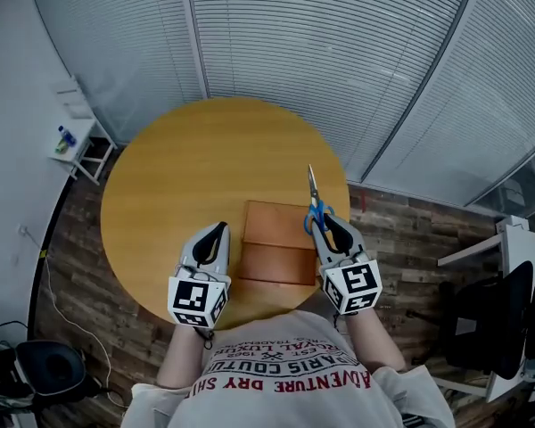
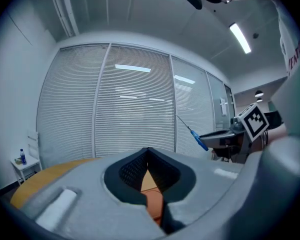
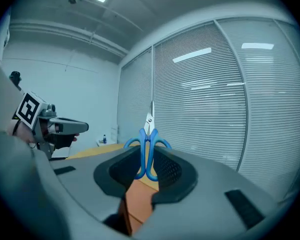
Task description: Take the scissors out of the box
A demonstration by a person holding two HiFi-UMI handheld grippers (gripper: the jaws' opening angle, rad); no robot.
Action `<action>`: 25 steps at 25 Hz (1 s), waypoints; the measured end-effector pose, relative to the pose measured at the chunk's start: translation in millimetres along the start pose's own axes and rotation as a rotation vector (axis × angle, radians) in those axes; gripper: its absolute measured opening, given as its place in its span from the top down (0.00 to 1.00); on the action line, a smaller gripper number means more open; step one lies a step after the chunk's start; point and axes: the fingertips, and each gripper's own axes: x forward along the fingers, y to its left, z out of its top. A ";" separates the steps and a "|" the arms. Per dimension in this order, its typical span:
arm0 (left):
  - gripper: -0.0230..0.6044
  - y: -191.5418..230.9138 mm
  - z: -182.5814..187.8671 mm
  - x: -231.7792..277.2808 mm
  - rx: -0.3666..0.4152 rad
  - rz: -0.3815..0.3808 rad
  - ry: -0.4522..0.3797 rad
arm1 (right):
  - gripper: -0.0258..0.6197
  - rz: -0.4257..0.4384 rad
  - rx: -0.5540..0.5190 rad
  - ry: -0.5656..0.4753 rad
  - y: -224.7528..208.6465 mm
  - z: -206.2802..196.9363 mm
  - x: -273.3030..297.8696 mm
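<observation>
Blue-handled scissors (image 1: 314, 205) are held up above the far right corner of the brown box (image 1: 276, 243), blades pointing away from me. My right gripper (image 1: 325, 227) is shut on their handle loops; in the right gripper view the scissors (image 3: 148, 144) stand upright between the pads, over the box (image 3: 137, 199). My left gripper (image 1: 218, 232) hovers beside the box's left edge, shut with nothing in it. In the left gripper view the scissors (image 2: 192, 133) show at the right, in front of the right gripper's marker cube (image 2: 254, 121).
The box lies closed at the near side of a round wooden table (image 1: 187, 176). A small white shelf with a bottle (image 1: 71, 141) stands at the left wall. A dark chair (image 1: 508, 319) is at the right. Slatted glass walls close off the far side.
</observation>
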 end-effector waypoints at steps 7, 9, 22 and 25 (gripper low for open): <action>0.95 1.4 5.4 0.7 -0.011 0.007 -0.011 | 0.82 -0.043 0.011 -0.080 -2.0 18.1 -11.2; 0.95 1.8 5.8 -0.2 -0.013 0.008 -0.011 | 0.82 -0.053 0.006 -0.099 -0.9 20.9 -13.6; 0.95 -7.8 12.2 -0.7 -0.006 -0.017 -0.015 | 0.82 -0.043 0.009 -0.101 3.9 24.8 -16.2; 0.95 -9.9 13.9 0.2 -0.005 -0.020 -0.014 | 0.82 -0.045 0.010 -0.102 2.8 24.7 -16.5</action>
